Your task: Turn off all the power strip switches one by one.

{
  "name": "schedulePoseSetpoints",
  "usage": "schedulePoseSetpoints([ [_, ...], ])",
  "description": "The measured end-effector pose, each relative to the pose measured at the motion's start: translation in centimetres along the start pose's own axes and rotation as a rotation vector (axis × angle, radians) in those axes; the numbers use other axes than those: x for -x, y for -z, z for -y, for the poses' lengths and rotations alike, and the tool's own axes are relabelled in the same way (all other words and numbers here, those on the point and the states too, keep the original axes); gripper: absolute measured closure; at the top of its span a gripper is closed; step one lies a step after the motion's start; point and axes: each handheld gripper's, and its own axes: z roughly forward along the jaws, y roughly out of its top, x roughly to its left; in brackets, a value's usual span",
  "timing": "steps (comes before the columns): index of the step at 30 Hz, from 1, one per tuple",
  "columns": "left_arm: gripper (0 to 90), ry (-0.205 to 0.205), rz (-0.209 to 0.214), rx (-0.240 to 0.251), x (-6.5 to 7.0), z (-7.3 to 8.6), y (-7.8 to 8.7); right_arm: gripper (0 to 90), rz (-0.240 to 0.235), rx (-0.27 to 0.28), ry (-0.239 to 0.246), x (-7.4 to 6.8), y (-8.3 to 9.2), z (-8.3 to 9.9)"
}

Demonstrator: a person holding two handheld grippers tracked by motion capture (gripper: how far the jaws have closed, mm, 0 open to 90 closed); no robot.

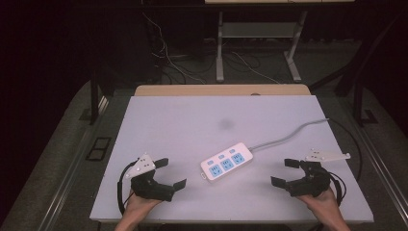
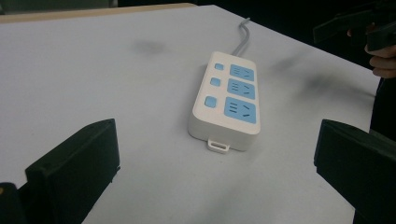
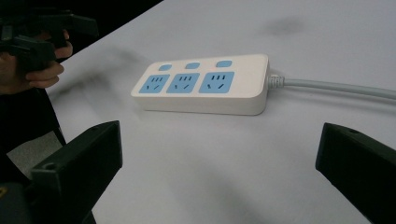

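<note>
A white power strip [image 1: 227,163] with three blue sockets and three blue buttons lies flat near the middle of the white table [image 1: 192,120]; its grey cable [image 1: 293,132] runs off toward the right edge. My left gripper [image 1: 170,173] rests at the front left, jaws wide apart, open and empty, facing the strip [image 2: 226,105]. My right gripper [image 1: 285,172] sits at the front right, also open and empty, with the strip [image 3: 205,85] ahead of it. Neither gripper touches the strip.
A faint dark smudge [image 1: 225,124] marks the table behind the strip. A wooden edge [image 1: 221,90] borders the far side. Beyond it are desk legs and loose cables [image 1: 178,62] on the floor. A white plug piece [image 1: 327,155] lies by the right gripper.
</note>
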Motion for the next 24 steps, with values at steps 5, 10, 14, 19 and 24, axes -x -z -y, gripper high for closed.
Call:
schedulePoseSetpoints([
  [5, 0.0, 0.004, 0.0, -0.004, -0.09, 0.09, 0.01, 0.2, 0.002, -0.009, 0.001, 0.03, -0.13, 0.08],
  [10, 0.0, 0.007, 0.006, -0.003, -0.08, 0.14, -0.07, 0.2, 0.002, -0.006, -0.004, 0.08, -0.02, 0.11],
  [14, 0.0, 0.011, 0.008, -0.007, -0.08, 0.2, -0.15, 0.2, 0.003, -0.009, -0.004, 0.14, 0.02, 0.15],
  [19, 0.0, 0.013, 0.008, -0.005, -0.13, 0.2, -0.13, 0.2, 0.003, -0.012, -0.007, 0.23, 0.07, 0.2],
  [24, 0.0, 0.016, 0.01, -0.003, -0.12, 0.21, -0.08, 0.2, 0.004, -0.028, -0.006, 0.19, 0.03, 0.24],
])
